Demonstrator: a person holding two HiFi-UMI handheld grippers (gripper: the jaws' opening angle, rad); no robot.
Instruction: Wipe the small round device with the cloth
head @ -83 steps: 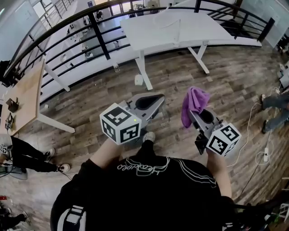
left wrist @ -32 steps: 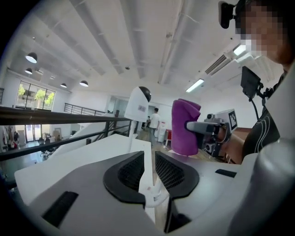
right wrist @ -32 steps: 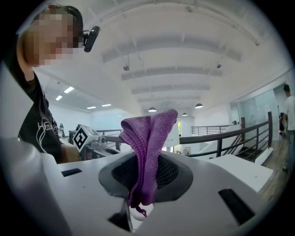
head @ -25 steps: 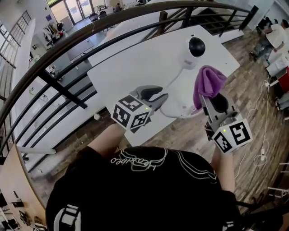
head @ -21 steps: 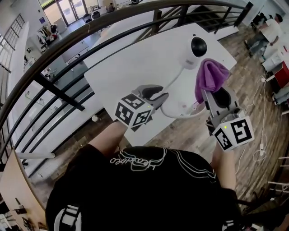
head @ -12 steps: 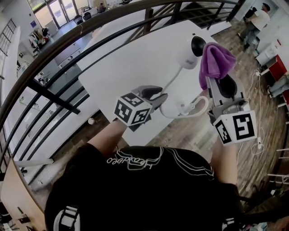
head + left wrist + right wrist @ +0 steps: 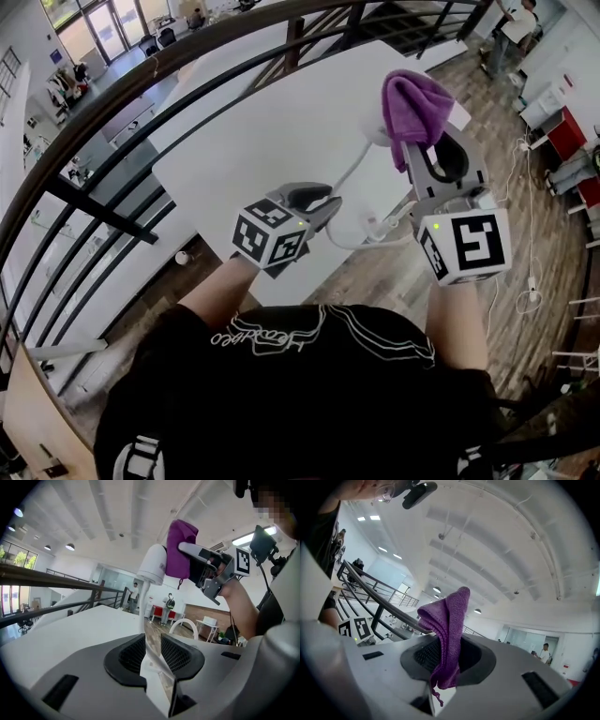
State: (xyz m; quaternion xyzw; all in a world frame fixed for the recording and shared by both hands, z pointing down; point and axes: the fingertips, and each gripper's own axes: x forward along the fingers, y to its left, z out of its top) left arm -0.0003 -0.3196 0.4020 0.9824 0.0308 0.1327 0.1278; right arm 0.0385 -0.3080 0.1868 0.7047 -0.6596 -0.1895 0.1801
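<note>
Steadying comes first: the left gripper (image 7: 151, 652) has its jaws drawn nearly together on the thin white stalk (image 7: 142, 606), which runs up between the pads from the white table (image 7: 253, 131). At the top of the stalk sits the small round device (image 7: 153, 565), a white head raised well above the table. In the left gripper view the purple cloth (image 7: 180, 549) lies against the device's right side. In the head view the cloth covers the device entirely. The right gripper (image 7: 447, 656) pinches the cloth at its lower fold, and a loose bunch stands proud of the jaw tips.

Judgement for the wipe:
- Hold the left grip firm so the stalk does not sway.
- Press only the bunched cloth to the head, never the hard jaw tips.
- Sweep round the curve in short, light arcs.

Risk: a sideways push could bend the thin stalk or topple the device.
</note>
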